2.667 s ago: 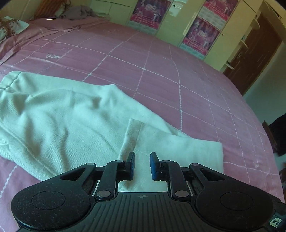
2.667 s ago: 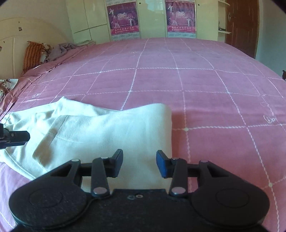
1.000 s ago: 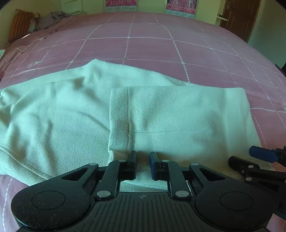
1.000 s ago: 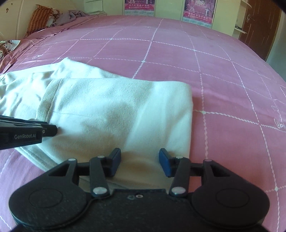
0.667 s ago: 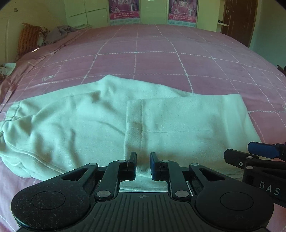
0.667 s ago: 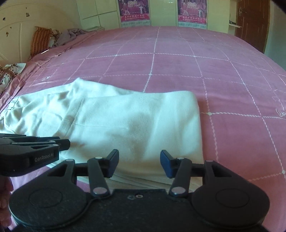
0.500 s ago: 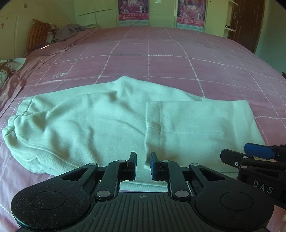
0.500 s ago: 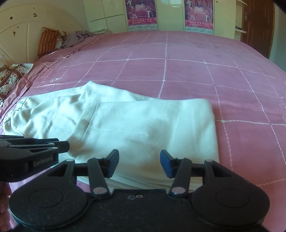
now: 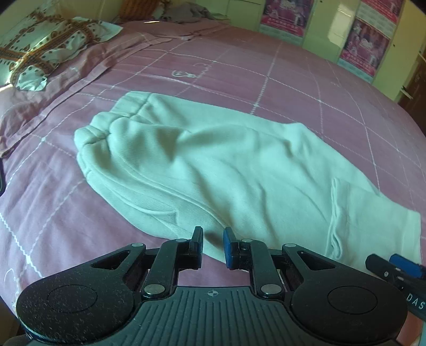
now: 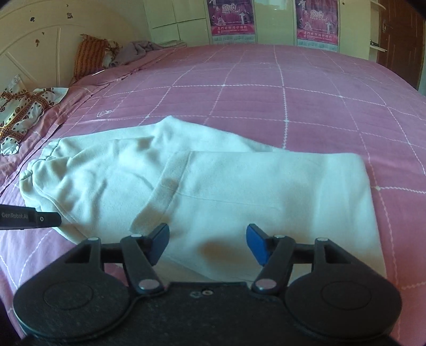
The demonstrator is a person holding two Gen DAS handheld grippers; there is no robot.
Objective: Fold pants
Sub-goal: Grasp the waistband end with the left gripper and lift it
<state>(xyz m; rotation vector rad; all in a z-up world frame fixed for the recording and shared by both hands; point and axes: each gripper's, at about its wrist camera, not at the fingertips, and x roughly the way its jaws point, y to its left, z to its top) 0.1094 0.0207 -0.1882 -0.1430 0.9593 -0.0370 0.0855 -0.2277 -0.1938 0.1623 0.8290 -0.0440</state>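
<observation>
Two posters (image 10: 316, 20) hung on pale cupboard doors beyond a wide bed (image 10: 266, 85) under a pink grid-lined cover, with patterned pillows (image 9: 40, 50) at its head. Cream pants (image 9: 226, 170) lay across the bed's near half, legs folded back over themselves, waistband bunched toward the pillows. Left claw (image 9: 213, 248) hovered narrowly parted at the near edge; right claw (image 10: 207, 244) gaped wide above the folded legs

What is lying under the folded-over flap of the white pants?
Under the flap more of the same white pants shows, spreading left toward the bunched end. That layer rests on the pink bedspread. What lies directly beneath the flap is covered.
</observation>
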